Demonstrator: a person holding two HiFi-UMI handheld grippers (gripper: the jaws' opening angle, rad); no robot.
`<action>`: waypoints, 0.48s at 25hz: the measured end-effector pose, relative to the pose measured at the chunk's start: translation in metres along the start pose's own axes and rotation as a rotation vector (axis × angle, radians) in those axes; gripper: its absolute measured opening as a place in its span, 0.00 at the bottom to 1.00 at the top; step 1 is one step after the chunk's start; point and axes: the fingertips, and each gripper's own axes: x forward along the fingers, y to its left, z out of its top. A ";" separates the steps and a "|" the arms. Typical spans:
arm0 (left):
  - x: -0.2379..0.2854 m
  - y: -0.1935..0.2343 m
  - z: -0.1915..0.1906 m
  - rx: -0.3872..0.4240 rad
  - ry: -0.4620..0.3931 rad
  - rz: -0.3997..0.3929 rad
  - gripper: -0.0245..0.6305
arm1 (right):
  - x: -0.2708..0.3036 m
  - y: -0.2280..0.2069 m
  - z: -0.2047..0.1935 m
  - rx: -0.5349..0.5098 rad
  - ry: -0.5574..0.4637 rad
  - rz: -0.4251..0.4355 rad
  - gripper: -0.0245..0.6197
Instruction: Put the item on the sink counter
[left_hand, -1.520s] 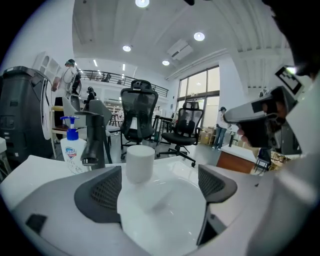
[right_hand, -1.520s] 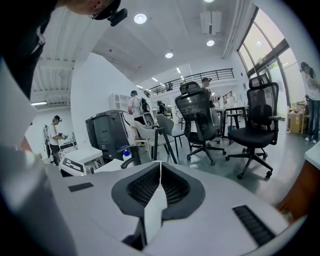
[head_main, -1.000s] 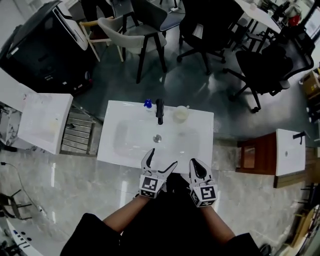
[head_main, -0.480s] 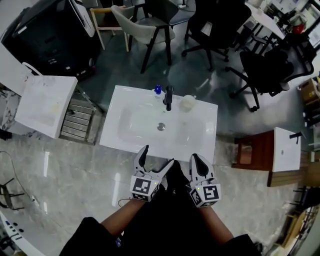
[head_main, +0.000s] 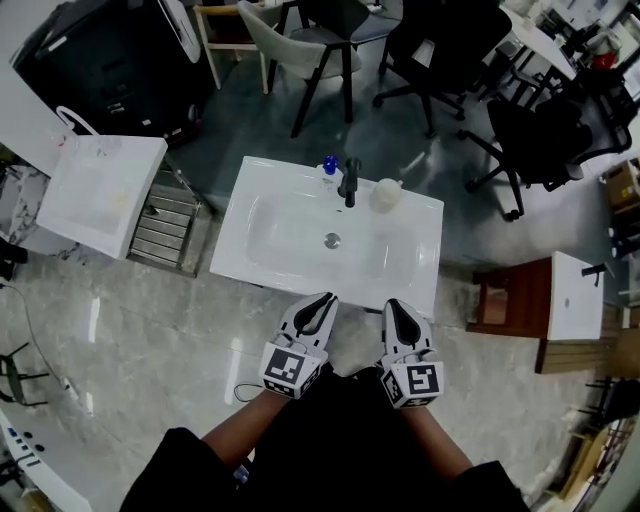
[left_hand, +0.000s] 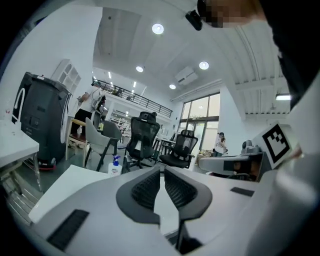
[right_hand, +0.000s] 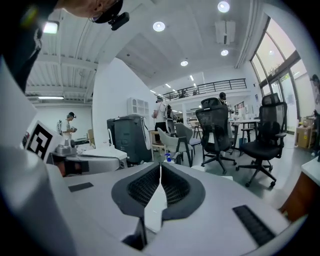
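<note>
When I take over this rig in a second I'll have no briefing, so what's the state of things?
Left gripper: shut, empty; its jaws have just closed on nothing.
Right gripper: shut, empty.
Both hang over the floor at the sink's near edge.
Bottle and cup stand on its back rim, either side of the faucet.
Done: the placing, apparently, since nothing is held.
Left: probably nothing.

Pale round item, perhaps a cup, stands on sink counter.
</note>
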 end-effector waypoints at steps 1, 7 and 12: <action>-0.001 -0.004 0.000 0.006 0.015 0.004 0.09 | -0.002 -0.003 0.004 -0.009 -0.005 -0.017 0.09; -0.001 -0.032 0.012 0.046 0.024 0.019 0.08 | -0.036 -0.021 0.027 -0.013 -0.073 -0.075 0.09; 0.011 -0.075 0.039 0.104 -0.036 0.016 0.08 | -0.082 -0.051 0.022 0.004 -0.063 -0.110 0.09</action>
